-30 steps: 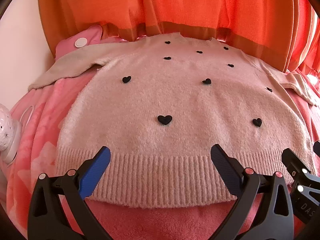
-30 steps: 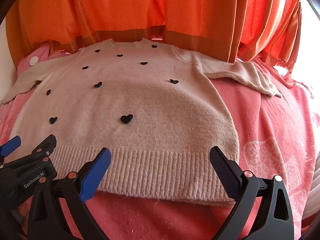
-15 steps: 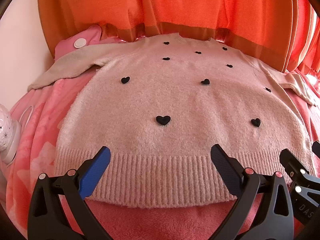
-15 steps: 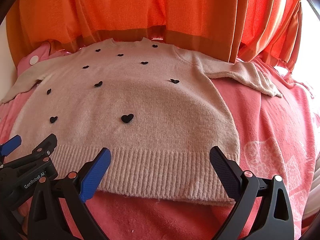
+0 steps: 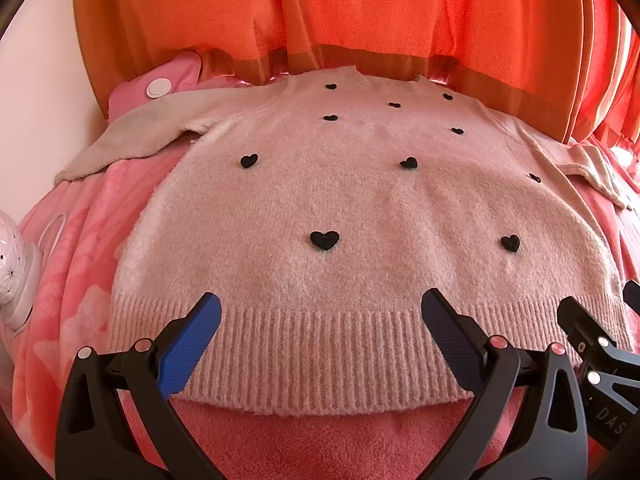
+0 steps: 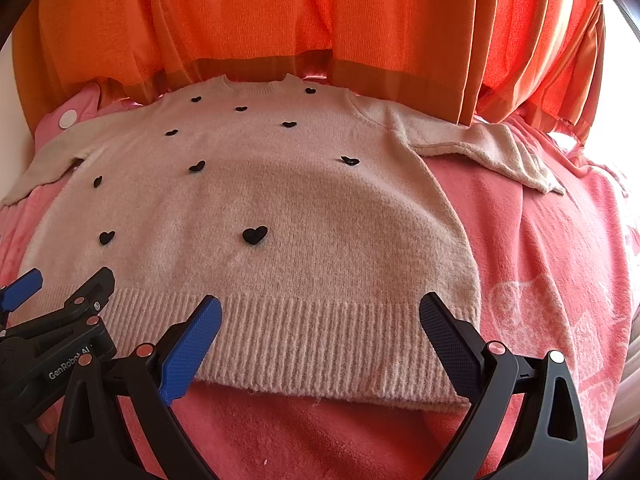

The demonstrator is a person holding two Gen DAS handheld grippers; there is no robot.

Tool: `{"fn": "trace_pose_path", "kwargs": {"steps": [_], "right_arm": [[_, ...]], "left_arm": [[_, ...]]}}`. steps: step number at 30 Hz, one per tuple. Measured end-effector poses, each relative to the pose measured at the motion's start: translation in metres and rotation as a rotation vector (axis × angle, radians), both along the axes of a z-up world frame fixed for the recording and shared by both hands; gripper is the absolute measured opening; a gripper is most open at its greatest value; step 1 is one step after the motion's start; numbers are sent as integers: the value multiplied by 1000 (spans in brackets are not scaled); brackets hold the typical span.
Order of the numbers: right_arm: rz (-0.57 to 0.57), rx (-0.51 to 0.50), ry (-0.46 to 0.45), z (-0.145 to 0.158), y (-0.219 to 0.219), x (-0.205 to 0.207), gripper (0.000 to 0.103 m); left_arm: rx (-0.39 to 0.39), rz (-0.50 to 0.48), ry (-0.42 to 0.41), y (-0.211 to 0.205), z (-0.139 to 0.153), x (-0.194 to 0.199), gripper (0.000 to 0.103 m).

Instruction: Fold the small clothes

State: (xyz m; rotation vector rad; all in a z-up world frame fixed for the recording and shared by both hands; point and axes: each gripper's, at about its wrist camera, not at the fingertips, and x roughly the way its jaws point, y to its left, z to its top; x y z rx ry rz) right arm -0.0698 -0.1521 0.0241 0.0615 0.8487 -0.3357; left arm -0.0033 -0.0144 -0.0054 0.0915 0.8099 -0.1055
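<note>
- Left edge: white lamp-like object (image 5: 14, 268) resting on pink blanket (image 5: 80, 240).
- Left gripper (image 5: 320, 332) spread wide, holding nothing, poised over ribbed hem (image 5: 320, 352).
- Centre: pale pink sweater (image 5: 360, 200) with black hearts (image 5: 324, 239), laid flat, sleeves out, collar toward orange curtain (image 5: 320, 12).
- Right gripper (image 6: 320, 332) likewise wide apart and empty, above hem's right corner.
- Far right: sleeve (image 6: 488, 148) lying on blanket.

Pale pink sweater (image 5: 352, 216), black hearts, spread flat, sleeves out.
</note>
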Motion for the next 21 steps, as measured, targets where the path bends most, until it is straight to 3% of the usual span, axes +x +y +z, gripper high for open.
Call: {"fn": "trace_pose_path", "kwargs": {"steps": [21], "right_arm": [[0, 1, 2, 0, 1, 0, 97]], "left_arm": [[-1, -3, -2, -2, 0, -1, 98]]}}
